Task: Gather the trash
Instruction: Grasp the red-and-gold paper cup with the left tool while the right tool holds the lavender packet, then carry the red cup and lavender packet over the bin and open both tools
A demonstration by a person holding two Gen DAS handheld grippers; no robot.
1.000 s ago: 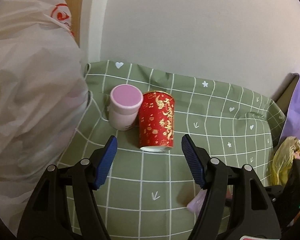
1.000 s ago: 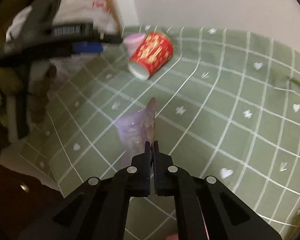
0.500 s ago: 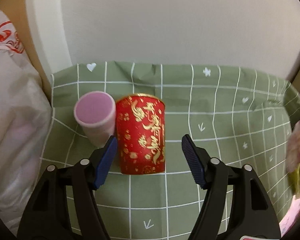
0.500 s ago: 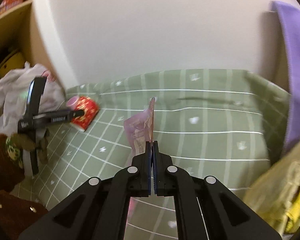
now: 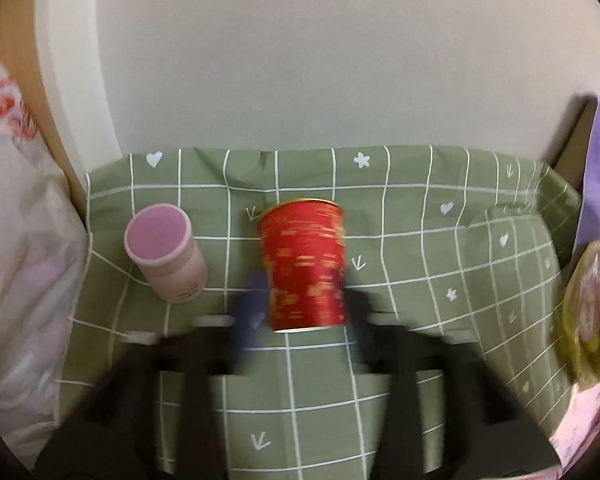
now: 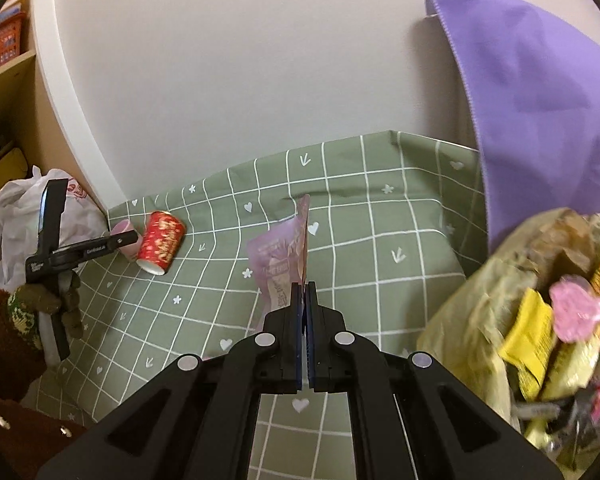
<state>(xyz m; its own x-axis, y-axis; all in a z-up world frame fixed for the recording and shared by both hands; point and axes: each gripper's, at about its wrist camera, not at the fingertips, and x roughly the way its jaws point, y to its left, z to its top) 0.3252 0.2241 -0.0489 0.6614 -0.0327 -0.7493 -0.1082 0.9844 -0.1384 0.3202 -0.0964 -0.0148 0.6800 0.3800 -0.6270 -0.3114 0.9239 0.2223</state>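
Pinching a purple wrapper (image 6: 282,256) upright between closed jaws, the right hand-held gripper (image 6: 304,300) faces the yellow trash bag (image 6: 480,300) at the surface's right edge, likely its drop. The left hand-held gripper (image 5: 304,300), blurred and opening, straddles the red cup (image 5: 304,266) near the back-left corner; whether the pads touch it I cannot tell. Only the left view shows the pink cup (image 5: 166,254) standing apart from the red one.

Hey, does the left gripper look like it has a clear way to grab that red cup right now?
Probably yes. The red cup already sits between the left gripper fingers, whose jaws are opening. The pink cup stands apart to one side, and nothing blocks the way on the green cloth.
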